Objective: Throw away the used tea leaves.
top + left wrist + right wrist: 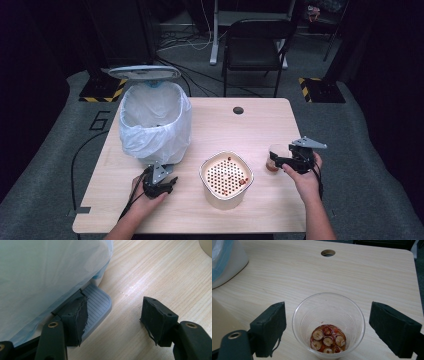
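Cup [273, 158] of red sliced fruit stands upright on the table [260, 125], right of the strainer pot [226, 179], with the right gripper [280, 161] at it and nearer than the left gripper [167, 184]. Left gripper view — its jaws stand apart gripping nothing, one pressing the bin's pedal [97, 307]. Right gripper view — cup [328, 325] sits centred between wide-open jaws, neither pad touching.
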